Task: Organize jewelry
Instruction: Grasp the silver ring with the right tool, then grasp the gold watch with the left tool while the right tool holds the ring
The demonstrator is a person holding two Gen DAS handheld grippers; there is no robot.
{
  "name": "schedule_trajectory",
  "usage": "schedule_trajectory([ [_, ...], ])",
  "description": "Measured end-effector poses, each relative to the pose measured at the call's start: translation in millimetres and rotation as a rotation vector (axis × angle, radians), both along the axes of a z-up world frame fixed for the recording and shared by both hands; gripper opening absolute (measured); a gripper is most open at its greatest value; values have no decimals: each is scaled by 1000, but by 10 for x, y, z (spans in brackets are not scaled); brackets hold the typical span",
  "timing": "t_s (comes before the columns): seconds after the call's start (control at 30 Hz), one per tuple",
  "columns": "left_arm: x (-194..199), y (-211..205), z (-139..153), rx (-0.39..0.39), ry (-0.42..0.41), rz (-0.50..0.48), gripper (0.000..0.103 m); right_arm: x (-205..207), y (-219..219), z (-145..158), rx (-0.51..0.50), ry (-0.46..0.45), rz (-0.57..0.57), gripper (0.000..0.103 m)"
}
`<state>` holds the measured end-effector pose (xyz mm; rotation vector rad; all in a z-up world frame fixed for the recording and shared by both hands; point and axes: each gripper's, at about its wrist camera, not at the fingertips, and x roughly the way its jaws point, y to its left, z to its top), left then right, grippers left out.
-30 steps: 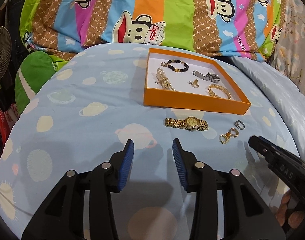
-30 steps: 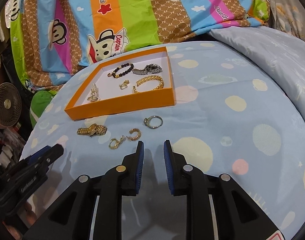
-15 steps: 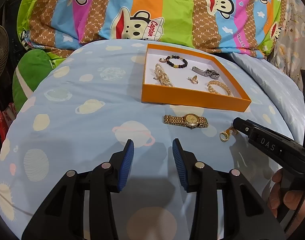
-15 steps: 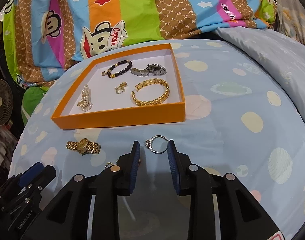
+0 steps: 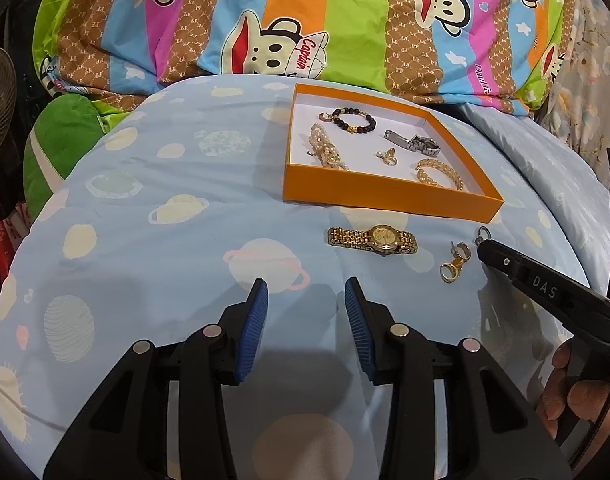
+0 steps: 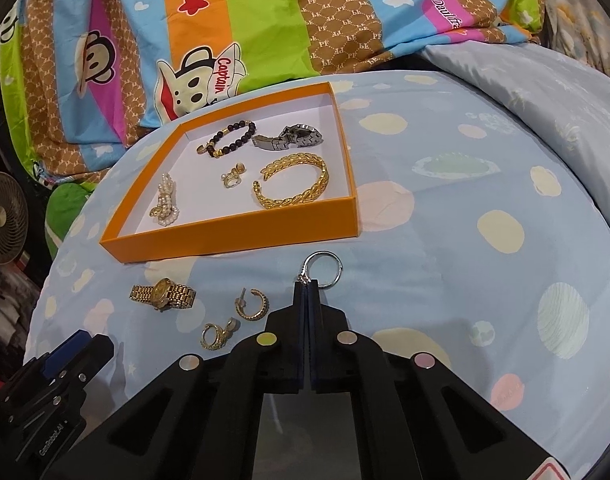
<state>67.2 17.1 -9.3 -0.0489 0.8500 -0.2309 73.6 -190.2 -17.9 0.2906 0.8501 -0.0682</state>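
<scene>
Most pieces sit in the orange tray (image 6: 233, 236) already, right gripper (image 6: 307, 286) has just clamped on the silver ring (image 6: 323, 269), left gripper (image 5: 305, 300) idles with jaws apart, gold watch (image 6: 163, 295) and earrings (image 6: 237, 318) still wait on the sheet.

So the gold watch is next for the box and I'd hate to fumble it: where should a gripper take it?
Grip the gold watch across its round case, the thickest part, coming from above with one finger on each long edge. It lies flat on the bedspread with its band stretched out sideways, so the band links offer little to pinch.
</scene>
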Motion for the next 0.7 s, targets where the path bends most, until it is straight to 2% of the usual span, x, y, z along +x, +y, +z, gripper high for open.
schedule_trajectory([
  [0.1,0,10,-1,-5,4,0,39,-49,-25,24,2,-15,-19,2],
  [0.3,10,7,-9,-7,10,-3,39,-15,-27,44,-28,-10,-30,25],
  [0.37,15,7,-15,-9,13,-5,39,40,9,55,-56,-8,-24,46],
  [0.4,16,8,-15,-10,12,-4,39,78,32,58,-74,-5,-22,49],
  [0.5,19,10,-14,-10,13,-4,39,166,59,20,-95,23,-13,49],
  [0.53,18,12,-18,-11,15,-4,39,177,63,11,-102,29,-14,46],
  [0.63,19,14,-20,-14,18,-3,39,161,38,7,-93,28,-20,25],
  [0.7,17,14,-20,-14,17,-3,39,139,5,5,-75,22,-22,24],
])
